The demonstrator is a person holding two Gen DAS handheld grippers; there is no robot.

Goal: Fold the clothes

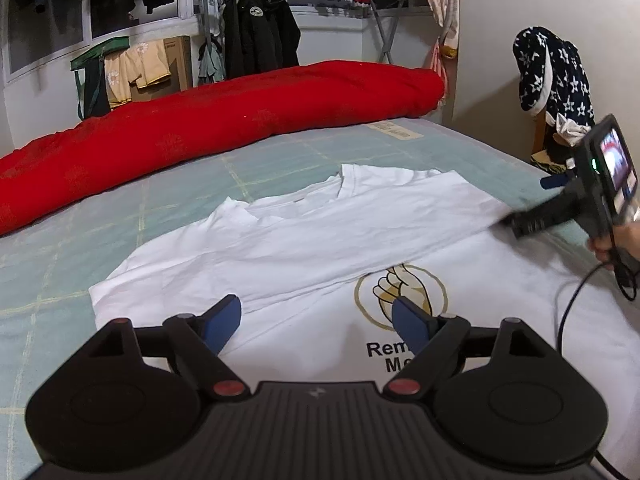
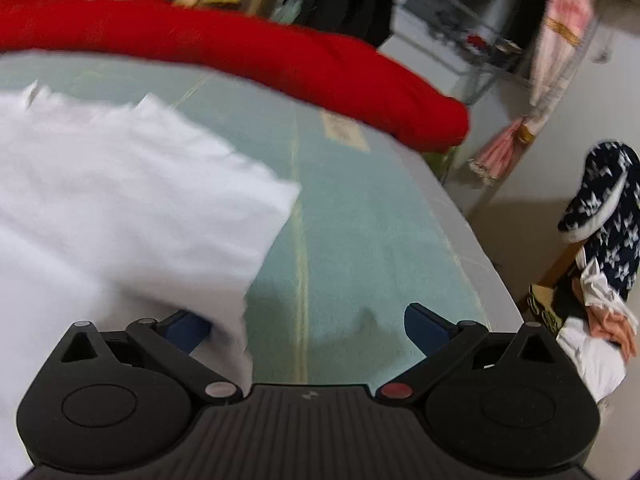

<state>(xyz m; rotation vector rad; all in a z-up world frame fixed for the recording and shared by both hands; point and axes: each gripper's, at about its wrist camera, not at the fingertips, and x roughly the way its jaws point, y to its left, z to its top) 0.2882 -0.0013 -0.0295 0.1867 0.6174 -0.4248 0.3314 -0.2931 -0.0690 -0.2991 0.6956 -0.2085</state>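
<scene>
While the white T-shirt point(image 1: 320, 248) lies spread on the bed point(image 1: 180, 184), partly folded with a long flap laid across its upper half, the left tongs point(image 1: 316, 320) hover over its near part with the blue fingers point(image 1: 222, 320) spread wide and nothing pinched between them. The shirt's printed emblem point(image 1: 400, 292) and black lettering show just beyond the right finger. At the right side of the left wrist view, the right tongs point(image 1: 520, 226) reach in low over the bed at the folded flap's right end, carried by a hand point(image 1: 616, 240) with a cable trailing from the handle; whether they touch the cloth cannot be told through the blur there. In the right wrist view, which is smeared, those tongs point(image 2: 308, 328) stand released, the left finger point(image 2: 184, 330) at the shirt's edge point(image 2: 140, 220) and the right one over bare sheet. A rolled red quilt point(image 1: 208, 128) runs along the far side of the bed. Dark jackets point(image 1: 260, 36) hang at the far wall, and a star-patterned garment point(image 1: 556, 80) drapes over a chair on the right.
</scene>
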